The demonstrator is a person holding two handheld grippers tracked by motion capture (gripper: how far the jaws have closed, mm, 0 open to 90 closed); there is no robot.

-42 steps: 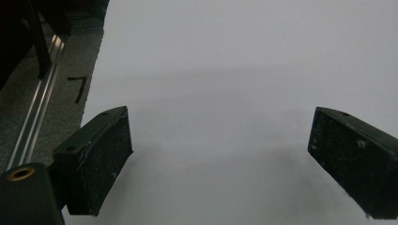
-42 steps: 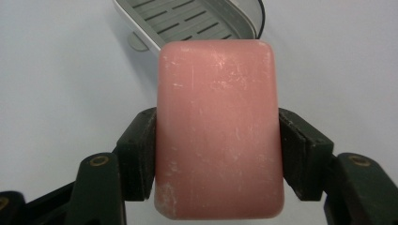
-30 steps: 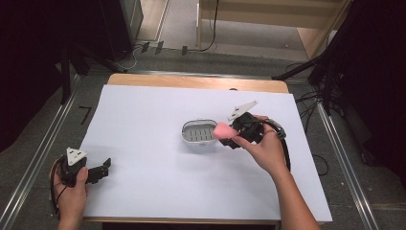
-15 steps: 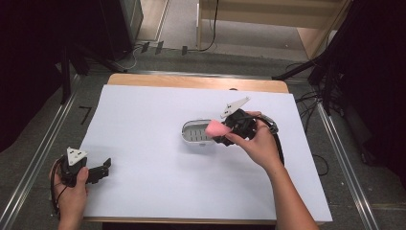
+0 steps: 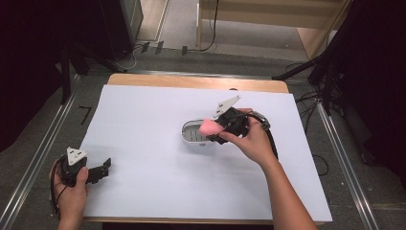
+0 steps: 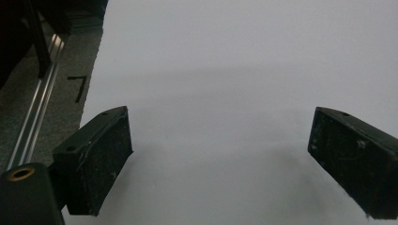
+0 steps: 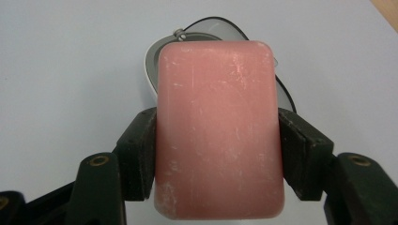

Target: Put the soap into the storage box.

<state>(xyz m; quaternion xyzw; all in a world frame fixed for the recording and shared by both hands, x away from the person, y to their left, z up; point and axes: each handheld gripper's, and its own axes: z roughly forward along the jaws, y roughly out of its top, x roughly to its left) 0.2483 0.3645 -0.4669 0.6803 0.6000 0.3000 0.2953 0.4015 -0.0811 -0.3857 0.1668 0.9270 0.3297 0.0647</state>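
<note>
**tabletop_tom:** So the right gripper has that pink soap bar clamped between its jaws, gripping it across the two long sides. It hangs just over the oval soap dish, near the middle of the white table sheet. The bar looks stiff and chalky, with scuffs all over. I'd guess it's light, and slippery if it were wet, but it looks dry here.

**gripgeek:** Agreed, the flat long sides are the right place to pinch it, since the rounded corners would squirt out. The dish has a thin rim and probably slides on the sheet if bumped. The left gripper sits wide open with nothing in it, well apart, near the front left edge. There's lots of bare sheet all around, and the wooden far edge of the table is well away from the dish.
</note>
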